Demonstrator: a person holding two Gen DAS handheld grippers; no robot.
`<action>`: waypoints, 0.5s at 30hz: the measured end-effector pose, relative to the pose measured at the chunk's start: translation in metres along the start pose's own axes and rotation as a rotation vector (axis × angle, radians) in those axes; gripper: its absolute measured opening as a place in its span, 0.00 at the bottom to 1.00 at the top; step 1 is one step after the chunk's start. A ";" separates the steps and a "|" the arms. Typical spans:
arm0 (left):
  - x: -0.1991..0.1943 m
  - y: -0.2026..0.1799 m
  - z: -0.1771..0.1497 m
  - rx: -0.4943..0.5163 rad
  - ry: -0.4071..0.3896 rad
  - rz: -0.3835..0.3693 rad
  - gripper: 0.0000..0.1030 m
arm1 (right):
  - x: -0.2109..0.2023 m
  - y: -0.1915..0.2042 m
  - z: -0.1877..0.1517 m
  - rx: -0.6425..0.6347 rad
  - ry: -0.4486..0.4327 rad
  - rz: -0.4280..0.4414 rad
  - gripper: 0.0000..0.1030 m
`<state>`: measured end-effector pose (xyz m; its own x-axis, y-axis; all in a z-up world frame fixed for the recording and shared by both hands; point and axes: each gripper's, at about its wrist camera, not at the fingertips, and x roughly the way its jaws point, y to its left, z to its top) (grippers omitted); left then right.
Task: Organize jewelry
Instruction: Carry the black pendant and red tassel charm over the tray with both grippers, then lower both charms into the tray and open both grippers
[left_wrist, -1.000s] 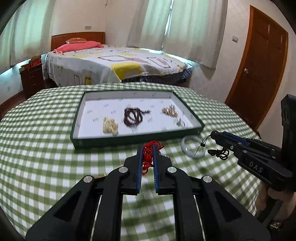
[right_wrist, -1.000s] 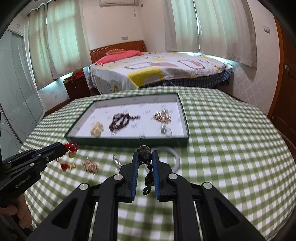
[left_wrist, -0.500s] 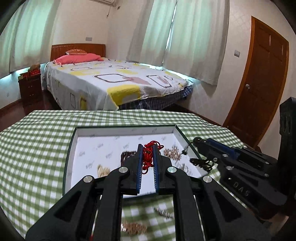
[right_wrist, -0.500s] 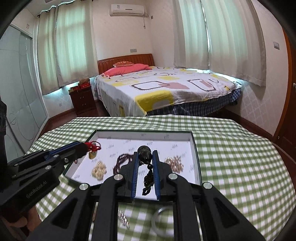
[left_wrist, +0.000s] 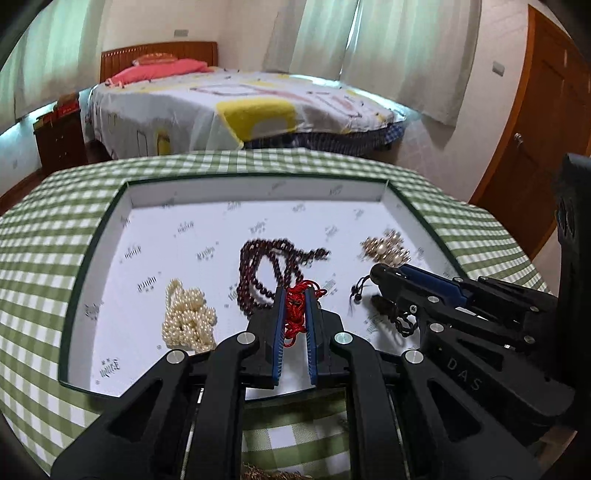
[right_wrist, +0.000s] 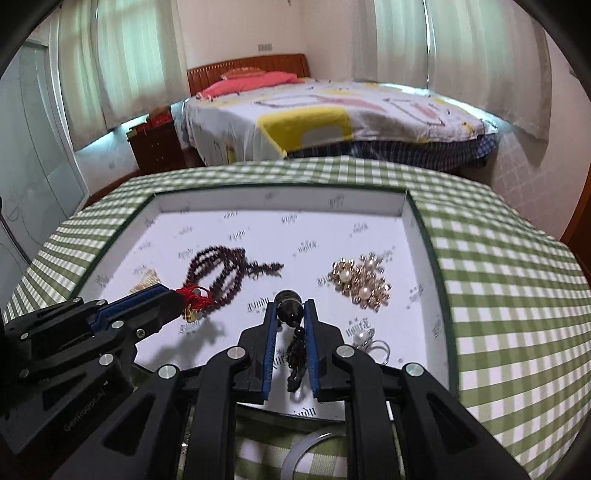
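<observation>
A shallow green-rimmed tray (left_wrist: 87, 254) (right_wrist: 440, 269) with a white printed lining lies on the checked tablecloth. In it are a pearl strand (left_wrist: 189, 320), dark red beads (left_wrist: 271, 264) (right_wrist: 221, 272), a gold-and-pearl brooch (left_wrist: 386, 249) (right_wrist: 362, 281) and a pearl ring (right_wrist: 370, 341). My left gripper (left_wrist: 295, 295) (right_wrist: 180, 295) hovers over the tray's near middle, shut on a red knotted cord charm (left_wrist: 295, 314). To its right, my right gripper (right_wrist: 290, 306) (left_wrist: 373, 276) is shut on a dark bead pendant (right_wrist: 289, 314) whose tassel hangs between the fingers.
A green-and-white checked cloth (right_wrist: 517, 295) covers the round table. A white bangle (right_wrist: 306, 448) lies on the cloth just in front of the tray. A gold chain (left_wrist: 258, 474) shows at the bottom edge. A bed, nightstand and wooden door stand beyond the table.
Both grippers have moved forward from the cloth in front of the tray to over its near half, sinking a little. Each keeps its piece.
</observation>
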<state>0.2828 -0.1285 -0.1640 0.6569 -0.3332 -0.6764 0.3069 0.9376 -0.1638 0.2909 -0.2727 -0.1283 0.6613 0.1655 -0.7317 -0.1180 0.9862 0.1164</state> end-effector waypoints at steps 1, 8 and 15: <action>0.001 0.000 -0.001 0.001 0.004 0.002 0.10 | 0.002 0.000 -0.001 -0.001 0.009 0.001 0.15; 0.012 0.003 -0.005 -0.005 0.045 0.004 0.10 | 0.012 -0.003 -0.007 -0.002 0.044 -0.003 0.15; 0.016 0.004 -0.005 -0.015 0.069 -0.003 0.11 | 0.013 -0.007 -0.010 0.004 0.059 0.002 0.15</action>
<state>0.2910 -0.1294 -0.1790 0.6071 -0.3283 -0.7237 0.2980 0.9383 -0.1757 0.2932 -0.2770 -0.1451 0.6162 0.1672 -0.7697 -0.1164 0.9858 0.1210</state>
